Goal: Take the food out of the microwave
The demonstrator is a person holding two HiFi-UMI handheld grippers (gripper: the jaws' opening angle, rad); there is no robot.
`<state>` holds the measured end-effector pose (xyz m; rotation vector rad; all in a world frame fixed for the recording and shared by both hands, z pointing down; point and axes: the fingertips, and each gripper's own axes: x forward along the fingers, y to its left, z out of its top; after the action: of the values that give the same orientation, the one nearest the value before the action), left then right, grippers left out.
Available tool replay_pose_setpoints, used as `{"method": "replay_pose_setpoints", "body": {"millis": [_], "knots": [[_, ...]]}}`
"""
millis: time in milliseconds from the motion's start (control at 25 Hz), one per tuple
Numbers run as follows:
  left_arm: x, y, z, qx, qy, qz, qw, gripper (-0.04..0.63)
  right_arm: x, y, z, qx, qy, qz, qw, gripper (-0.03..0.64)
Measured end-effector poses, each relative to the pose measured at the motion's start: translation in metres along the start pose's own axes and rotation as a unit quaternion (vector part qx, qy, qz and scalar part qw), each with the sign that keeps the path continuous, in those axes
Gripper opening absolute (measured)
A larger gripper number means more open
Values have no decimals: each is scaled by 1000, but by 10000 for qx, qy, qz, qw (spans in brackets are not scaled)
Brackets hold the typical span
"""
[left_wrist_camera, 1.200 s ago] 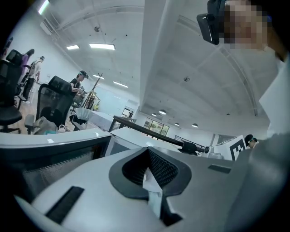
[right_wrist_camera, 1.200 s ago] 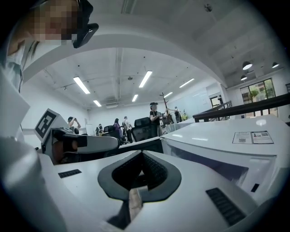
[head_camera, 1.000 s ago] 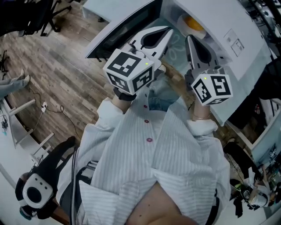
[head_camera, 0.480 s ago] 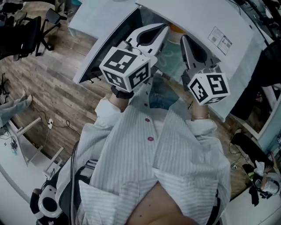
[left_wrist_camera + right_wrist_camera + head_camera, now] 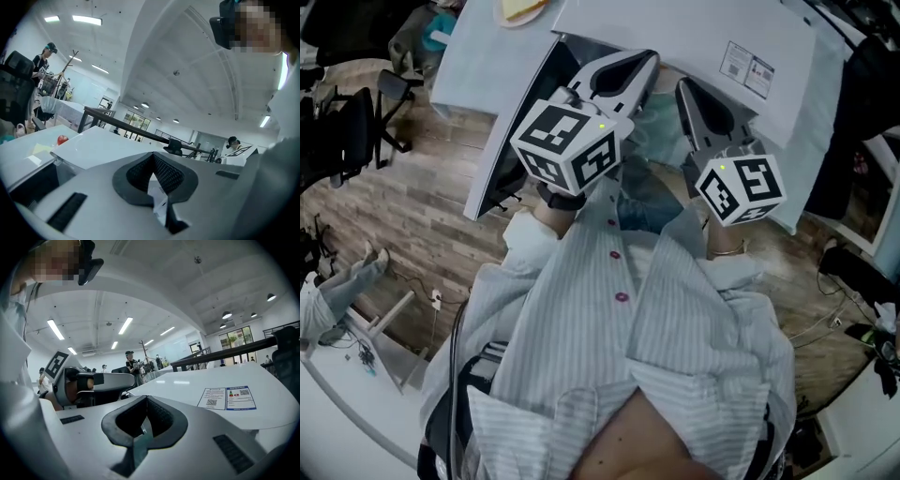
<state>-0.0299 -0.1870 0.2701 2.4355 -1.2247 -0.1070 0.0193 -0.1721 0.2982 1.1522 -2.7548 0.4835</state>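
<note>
Microwave just beyond left gripper

microwave: white | shirt: pale, pinstriped | floor: brown wood-grain

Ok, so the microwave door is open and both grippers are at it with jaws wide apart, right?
Not the jaws. The left gripper and right gripper both have their jaws together, as each gripper's own view shows. The rest holds: in the head view the microwave door is open and both grippers are at it.
</note>
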Motion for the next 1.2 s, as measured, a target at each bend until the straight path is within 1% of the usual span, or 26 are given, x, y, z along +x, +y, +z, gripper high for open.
{"method": "replay_pose_setpoints", "body": {"millis": [360,480,680,840,1200], "knots": [[10,-2,-11,-86,182,-374,9991,7,-6,-11,-7,222,-73,-440,9988,31],[10,1,-19,-129,216,-410,9988,8,-7,-14,-13,300,-103,-555,9980,32],[6,9,-33,-251,260,-364,9987,8,-9,-17,-28,420,-18,-692,9967,32],[3,18,-46,-369,344,-252,9984,8,-8,-19,-40,554,48,-781,9954,32],[0,36,-74,-705,576,-23,9958,8,-3,-28,-61,1000,102,-815,9916,32]]}}
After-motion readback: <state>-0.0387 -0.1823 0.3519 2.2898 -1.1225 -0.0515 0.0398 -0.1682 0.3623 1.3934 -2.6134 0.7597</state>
